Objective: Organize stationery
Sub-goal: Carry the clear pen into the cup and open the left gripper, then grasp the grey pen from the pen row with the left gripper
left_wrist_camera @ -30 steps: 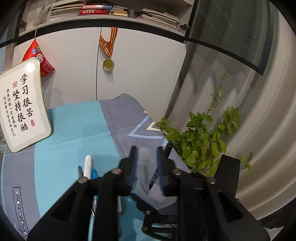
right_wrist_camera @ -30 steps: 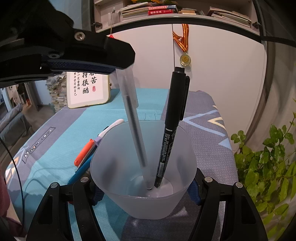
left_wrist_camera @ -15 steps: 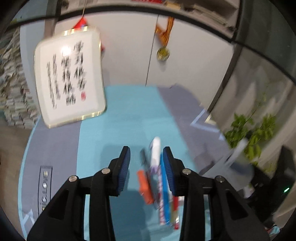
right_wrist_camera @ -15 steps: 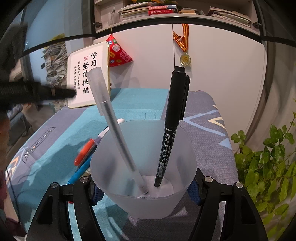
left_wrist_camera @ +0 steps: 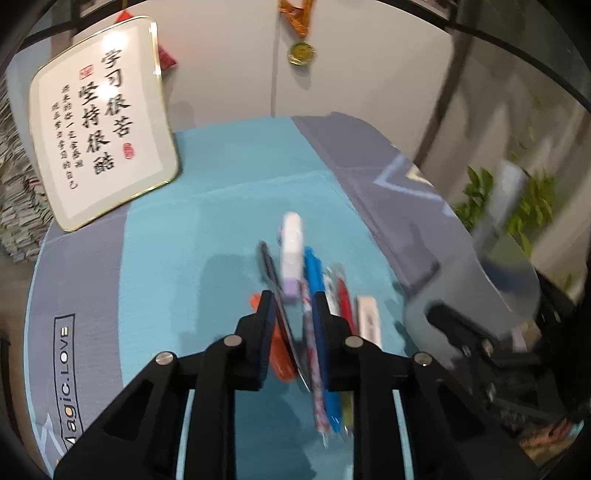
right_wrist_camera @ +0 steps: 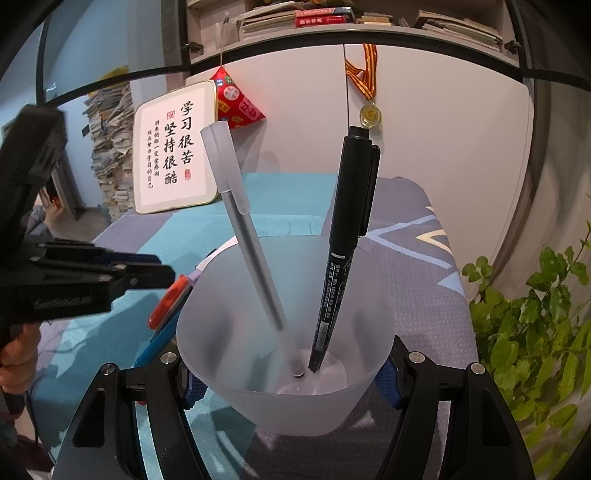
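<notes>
Right wrist view shows the frosted cup (right_wrist_camera: 284, 332) clamped between the right gripper (right_wrist_camera: 288, 373) pads, now holding two pens: the translucent pen (right_wrist_camera: 251, 243), released a second ago, leans free beside the black marker (right_wrist_camera: 347, 236). With that one delivered, the left gripper (left_wrist_camera: 293, 314) has swung down over the loose pens (left_wrist_camera: 314, 295) on the teal cloth (left_wrist_camera: 229, 206), its jaws closing around nothing yet.

We see a framed calligraphy board (right_wrist_camera: 175, 147) leaning against the white cabinet (right_wrist_camera: 424, 140), a gold medal (right_wrist_camera: 370, 115) hanging beside it. A leafy plant (right_wrist_camera: 535, 317) stands at the right, and books (right_wrist_camera: 332, 16) line the shelf above.
</notes>
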Available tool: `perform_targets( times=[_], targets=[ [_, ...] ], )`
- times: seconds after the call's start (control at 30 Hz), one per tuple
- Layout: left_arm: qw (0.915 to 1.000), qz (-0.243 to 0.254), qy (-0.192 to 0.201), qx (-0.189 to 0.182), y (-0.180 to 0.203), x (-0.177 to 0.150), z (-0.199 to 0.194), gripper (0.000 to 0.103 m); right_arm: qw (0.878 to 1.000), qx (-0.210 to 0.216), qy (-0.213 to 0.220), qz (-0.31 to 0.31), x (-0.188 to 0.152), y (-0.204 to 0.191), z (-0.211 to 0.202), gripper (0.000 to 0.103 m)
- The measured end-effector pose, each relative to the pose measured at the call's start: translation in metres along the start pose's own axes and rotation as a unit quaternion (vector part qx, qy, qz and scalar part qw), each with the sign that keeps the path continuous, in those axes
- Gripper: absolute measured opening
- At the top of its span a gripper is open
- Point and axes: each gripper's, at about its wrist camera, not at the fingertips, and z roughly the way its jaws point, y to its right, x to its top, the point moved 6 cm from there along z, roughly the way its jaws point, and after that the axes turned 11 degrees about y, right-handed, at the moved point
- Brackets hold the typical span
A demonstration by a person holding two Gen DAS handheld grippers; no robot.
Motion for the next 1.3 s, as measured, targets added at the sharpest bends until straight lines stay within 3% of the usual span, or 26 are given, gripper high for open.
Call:
perform_targets(
  times=[0.13, 0.23, 0.43, 0.73, 1.03, 1.3],
  targets=[
    [0.9981, -0.06, -0.008, 0.013, -0.025, 0.017, 0.018, 0.018, 1.0, 0.0, 0.0, 0.0, 0.0, -0.001, 0.0, 0.072],
    [0.9967, -0.075, -0.026, 0.019, -0.032, 0.023, 0.037, 0.016, 1.0, -0.001, 0.0, -0.002, -0.001, -0.001, 0.0, 0.072],
    [0.9908, -0.113, -0.074, -0.01, -0.032, 0.015, 0.069, 0.019, 1.0, 0.0, -0.001, 0.0, -0.001, -0.002, 0.0, 0.072],
    [0.9947, -0.081, -0.064, 0.01, -0.018, 0.013, 0.072, 0.016, 1.0, 0.0, -0.003, 0.002, -0.001, 0.0, 0.0, 0.072],
    [0.9936, -0.092, -0.063, 0.019, -0.022, 0.01, 0.073, 0.009, 1.0, 0.001, -0.004, 0.003, 0.0, -0.001, 0.001, 0.072],
    [0.9975, -0.041, 0.03, 0.048, -0.008, 0.035, 0.016, 0.009, 1.0, 0.001, -0.004, 0.004, 0.0, -0.001, 0.001, 0.072]
  ],
)
